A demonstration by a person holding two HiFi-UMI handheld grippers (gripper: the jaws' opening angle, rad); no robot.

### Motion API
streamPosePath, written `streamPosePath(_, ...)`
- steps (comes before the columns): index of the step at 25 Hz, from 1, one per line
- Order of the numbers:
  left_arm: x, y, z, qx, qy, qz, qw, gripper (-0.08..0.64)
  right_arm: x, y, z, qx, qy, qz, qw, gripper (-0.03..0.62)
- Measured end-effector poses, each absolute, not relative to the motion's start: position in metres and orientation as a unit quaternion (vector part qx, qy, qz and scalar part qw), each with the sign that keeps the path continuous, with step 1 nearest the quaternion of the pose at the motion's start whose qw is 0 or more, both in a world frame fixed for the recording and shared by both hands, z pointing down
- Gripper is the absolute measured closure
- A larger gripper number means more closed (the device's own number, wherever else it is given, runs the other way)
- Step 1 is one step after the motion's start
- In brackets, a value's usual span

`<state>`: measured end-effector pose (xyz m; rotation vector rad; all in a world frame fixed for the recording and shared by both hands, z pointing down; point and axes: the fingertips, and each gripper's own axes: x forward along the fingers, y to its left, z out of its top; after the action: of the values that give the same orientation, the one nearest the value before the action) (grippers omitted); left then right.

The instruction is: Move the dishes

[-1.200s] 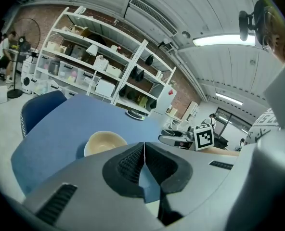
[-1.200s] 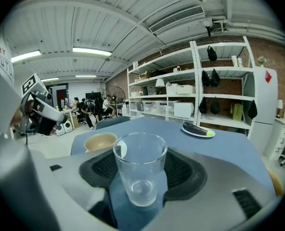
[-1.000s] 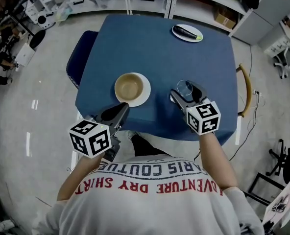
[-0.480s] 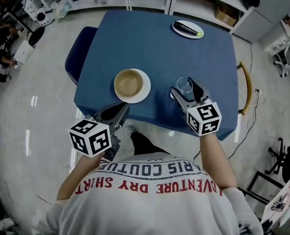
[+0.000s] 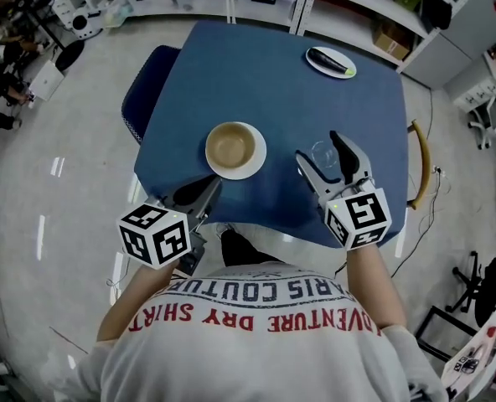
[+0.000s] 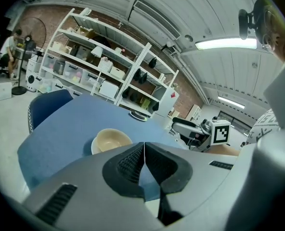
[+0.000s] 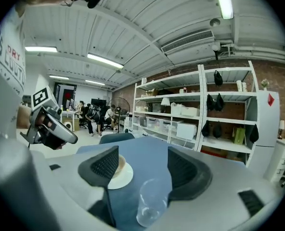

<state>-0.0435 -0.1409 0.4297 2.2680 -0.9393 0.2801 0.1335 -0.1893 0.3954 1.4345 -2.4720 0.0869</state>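
The task looks to be at a release: the right gripper [image 5: 321, 147] has its jaws spread, and they have just been opening. The clear glass tumbler [image 7: 149, 203] stands between them on the blue-covered counter [image 5: 265, 82], near its near right edge, with a gap showing at the left pad. The tumbler is upright, mouth up, long axis vertical. The next move probably calls for backing away without knocking it, then turning to the beige bowl [image 5: 231, 146], which sits open side up on a white plate [image 5: 255, 164] to the left. The left gripper [image 6: 144, 160] hangs at the near left edge, jaws clenched on nothing.
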Motion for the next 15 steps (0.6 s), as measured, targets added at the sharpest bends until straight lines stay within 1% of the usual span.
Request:
streamPosePath(7, -0.070, -0.144, 0.423, 0.858, -0.385, 0.093, 0.328, 0.529, 0.074, -0.195, 0.369, 0.449, -0.886, 0.025, 0.116, 0.287)
streamPosePath(15, -0.092, -0.144, 0.425, 0.846, -0.407, 0.088, 0.333, 0.529, 0.031, -0.211, 0.413, 0.437, -0.884, 0.092, 0.140, 0.288)
